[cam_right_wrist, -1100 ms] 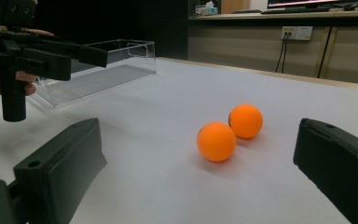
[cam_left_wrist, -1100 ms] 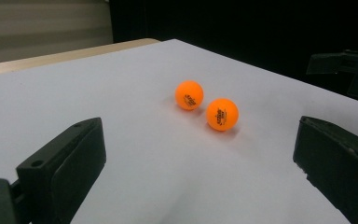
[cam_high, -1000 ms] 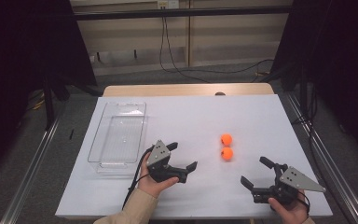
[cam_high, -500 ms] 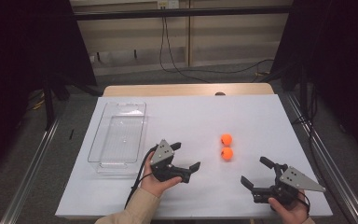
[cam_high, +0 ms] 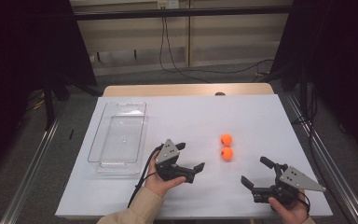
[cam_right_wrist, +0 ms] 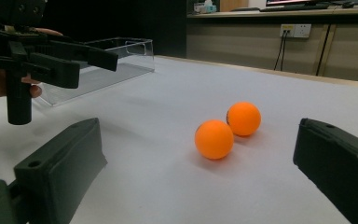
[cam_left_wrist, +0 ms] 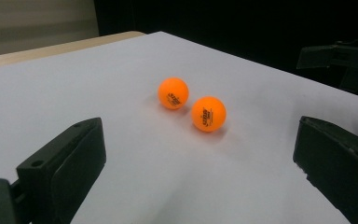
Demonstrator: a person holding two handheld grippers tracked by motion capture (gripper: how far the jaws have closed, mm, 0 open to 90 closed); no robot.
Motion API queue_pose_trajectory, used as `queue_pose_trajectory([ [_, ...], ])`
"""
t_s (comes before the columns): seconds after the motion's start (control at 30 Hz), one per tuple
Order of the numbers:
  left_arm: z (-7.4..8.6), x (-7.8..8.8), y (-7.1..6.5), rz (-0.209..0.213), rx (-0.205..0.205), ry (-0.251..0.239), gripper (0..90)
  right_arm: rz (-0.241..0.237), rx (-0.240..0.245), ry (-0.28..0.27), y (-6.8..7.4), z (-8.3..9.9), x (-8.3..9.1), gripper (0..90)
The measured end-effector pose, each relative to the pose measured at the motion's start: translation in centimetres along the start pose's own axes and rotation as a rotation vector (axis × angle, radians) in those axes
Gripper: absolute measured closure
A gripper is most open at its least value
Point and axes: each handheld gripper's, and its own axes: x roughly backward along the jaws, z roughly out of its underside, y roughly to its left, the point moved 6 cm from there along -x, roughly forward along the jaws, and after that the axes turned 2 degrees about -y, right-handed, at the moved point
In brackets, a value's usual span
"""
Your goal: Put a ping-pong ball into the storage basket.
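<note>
Two orange balls lie touching on the white table, the far ball [cam_high: 226,139] just behind the near ball [cam_high: 227,154]. My left gripper [cam_high: 191,156] hovers to their left, open and empty, pointing at them. In the left gripper view the balls [cam_left_wrist: 173,93] [cam_left_wrist: 208,113] sit ahead between the wide jaws of the left gripper [cam_left_wrist: 198,154]. My right gripper [cam_high: 255,170] is open and empty near the front edge, to the balls' right. In the right gripper view its jaws frame the near ball [cam_right_wrist: 214,139] and the far ball [cam_right_wrist: 244,119].
A clear plastic tray [cam_high: 118,135] lies empty at the left of the table, also seen as the tray [cam_right_wrist: 121,56] behind the left gripper [cam_right_wrist: 51,56]. The right gripper [cam_left_wrist: 340,53] shows at the far right of the left gripper view. A dark floor and metal rails flank the table.
My left gripper has drifted a little to the right, toward the balls. The right gripper and the balls have stayed put.
</note>
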Motion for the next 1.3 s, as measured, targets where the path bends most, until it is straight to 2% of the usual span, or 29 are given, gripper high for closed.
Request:
queue_pose_trajectory([
  [0.43,-0.1,-0.9,0.1,0.001,-0.001,0.01,2.4,0.0,-0.001,-0.003,0.0,0.0,0.0,0.9],
  [0.6,0.0,-1.2,0.1,0.005,0.011,0.016,2.4,-0.001,0.002,0.002,-0.1,0.0,0.0,1.0],
  [0.77,-0.2,-1.5,0.0,0.004,-0.002,0.023,2.4,-0.001,0.003,0.001,-0.1,0.0,0.0,1.0],
  [1.0,-0.1,-2.0,0.1,0.005,0.008,0.033,2.4,0.0,0.001,0.0,-0.1,0.0,0.1,1.0],
  [1.3,-0.2,-2.7,-0.1,0.016,-0.002,0.045,2.4,-0.001,0.0,0.0,-0.1,0.0,0.1,1.0],
])
